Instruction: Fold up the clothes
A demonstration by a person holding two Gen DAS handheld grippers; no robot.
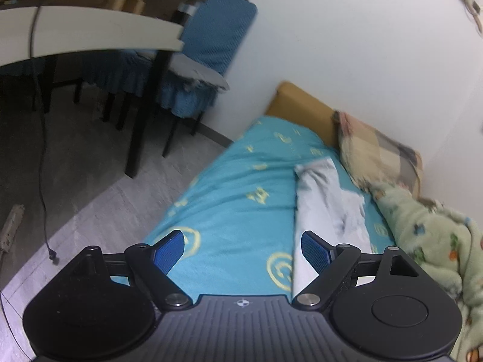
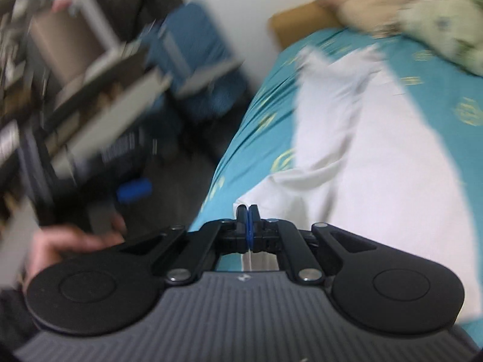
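Observation:
A white garment (image 1: 326, 199) lies lengthwise on the teal bed sheet (image 1: 229, 199), partly folded, with its left edge straight. My left gripper (image 1: 241, 241) hovers open above the sheet at the bed's near end. Its right finger (image 1: 315, 252) is over the garment's left edge and nothing is between the pads. In the blurred right wrist view, the white garment (image 2: 362, 150) spreads wide across the sheet (image 2: 241, 157). My right gripper (image 2: 248, 211) is shut on the garment's near left corner, and a strip of white cloth shows behind the closed fingers.
A green fleece blanket (image 1: 428, 241) and a plaid pillow (image 1: 377, 154) lie along the wall side of the bed. A blue-covered chair (image 1: 217, 30) and a desk (image 1: 90, 30) stand left of the bed. A cable (image 1: 45, 181) hangs to the floor. A hand (image 2: 60, 247) shows at lower left.

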